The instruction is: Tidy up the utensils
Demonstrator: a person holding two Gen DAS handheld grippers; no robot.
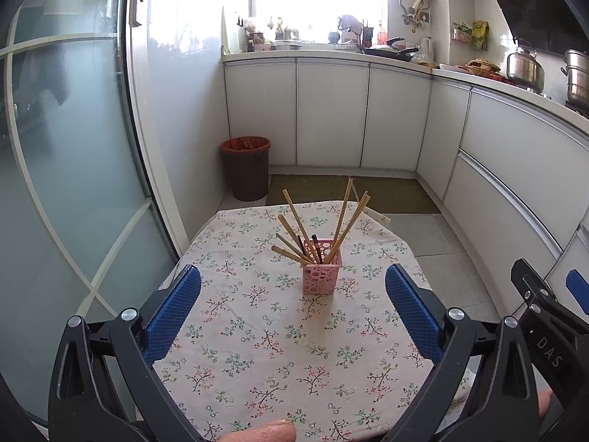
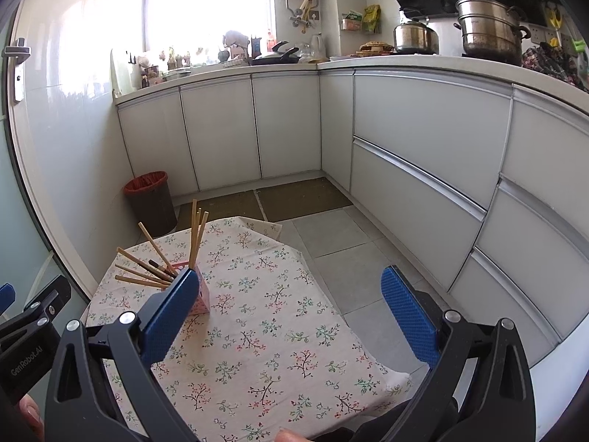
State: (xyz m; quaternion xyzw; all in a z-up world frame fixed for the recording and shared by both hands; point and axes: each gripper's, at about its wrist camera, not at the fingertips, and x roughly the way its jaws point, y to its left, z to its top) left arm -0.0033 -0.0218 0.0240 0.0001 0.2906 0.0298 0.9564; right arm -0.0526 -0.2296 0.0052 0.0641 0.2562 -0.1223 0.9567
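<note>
A pink perforated holder (image 1: 321, 272) stands upright on the floral tablecloth (image 1: 257, 331). Several wooden chopsticks (image 1: 344, 217) and dark ones (image 1: 316, 246) stick out of it, fanned left and right. My left gripper (image 1: 292, 276) is open and empty, held back from the holder with the holder between its blue pads (image 1: 173, 309). In the right wrist view the holder (image 2: 203, 296) is partly hidden behind the left pad (image 2: 169, 316), with chopsticks (image 2: 193, 235) above it. My right gripper (image 2: 291, 280) is open and empty, to the right of the holder.
A brown waste bin (image 1: 246, 167) with a red liner stands on the floor beyond the table. White cabinets (image 1: 331, 114) line the back and right. A glass door (image 1: 66, 147) is at left. Pots (image 2: 489, 29) sit on the counter.
</note>
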